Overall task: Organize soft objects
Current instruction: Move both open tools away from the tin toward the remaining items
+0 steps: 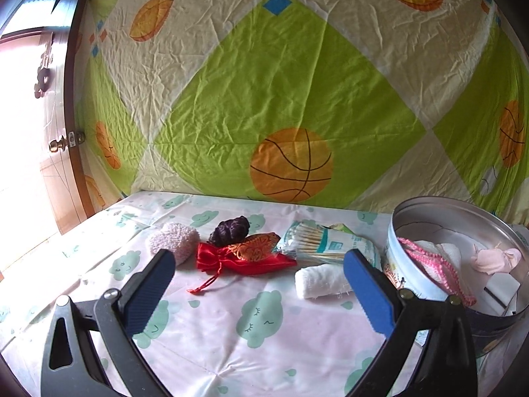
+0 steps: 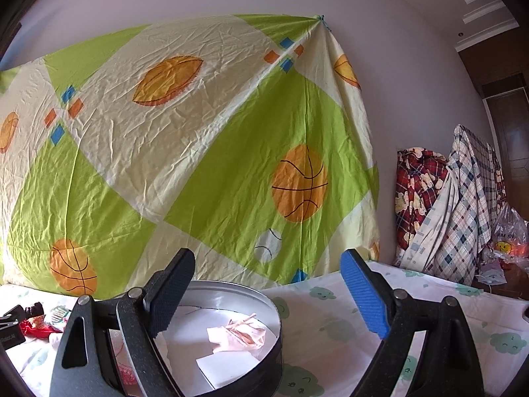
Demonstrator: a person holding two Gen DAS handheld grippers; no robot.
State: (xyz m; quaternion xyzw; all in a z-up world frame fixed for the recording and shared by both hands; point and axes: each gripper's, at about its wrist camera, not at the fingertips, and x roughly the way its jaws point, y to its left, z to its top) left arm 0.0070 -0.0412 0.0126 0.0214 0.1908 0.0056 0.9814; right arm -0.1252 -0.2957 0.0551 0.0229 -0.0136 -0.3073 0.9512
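Note:
My left gripper [image 1: 259,264] is open and empty above the table, facing a row of soft things: a fluffy pink puff [image 1: 173,240], a dark purple bundle [image 1: 229,230], a red drawstring pouch [image 1: 238,259] with an orange embroidered pouch [image 1: 256,244] on it, and a rolled white cloth [image 1: 320,279] by its right finger. A round metal tin [image 1: 413,218] at the right holds a pink knitted piece [image 1: 429,264] and a pale pink cloth [image 1: 496,259]. My right gripper [image 2: 267,284] is open and empty above the tin [image 2: 231,287]; the pale pink cloth [image 2: 238,334] lies inside.
A packet of cotton swabs [image 1: 327,241] lies behind the white roll. A basketball-print sheet [image 1: 297,99] hangs behind the table. A wooden door [image 1: 59,152] stands at the left. Checked clothes [image 2: 443,205] and a plastic bag [image 2: 507,238] sit beyond the table's right end.

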